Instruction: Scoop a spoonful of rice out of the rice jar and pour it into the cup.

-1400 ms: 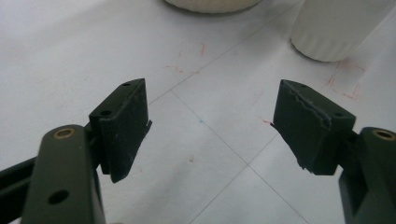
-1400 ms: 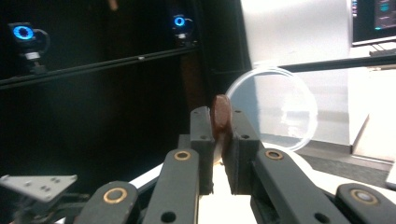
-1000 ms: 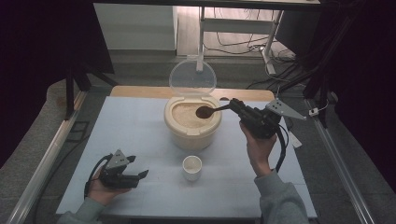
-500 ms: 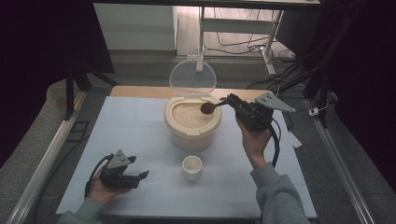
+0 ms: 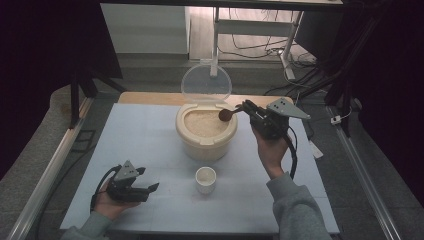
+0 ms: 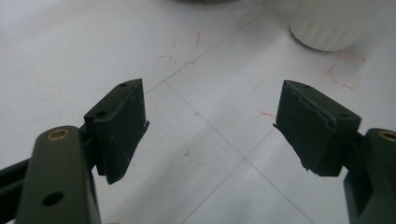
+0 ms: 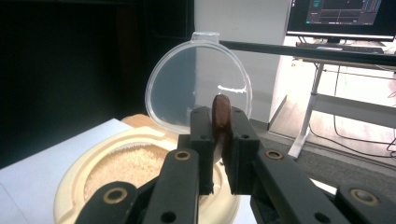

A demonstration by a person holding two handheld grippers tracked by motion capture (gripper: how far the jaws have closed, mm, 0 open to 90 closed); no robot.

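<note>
The left tongs [image 5: 150, 188] rest on the worktop [image 5: 150, 135], gaping and empty. The small cup [image 5: 205, 179] stands just right of them. The right tongs [image 5: 242, 109] clamp a wooden spoon [image 5: 226, 115] over the rice container [image 5: 206, 131]; best to dip shallowly and lift level toward the cup.

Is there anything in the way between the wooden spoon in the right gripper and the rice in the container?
Nothing visible blocks it. The right gripper holds the wooden spoon above the rim of the rice container. The clear lid stands open behind it, so the rice lies uncovered beside the spoon bowl.
</note>
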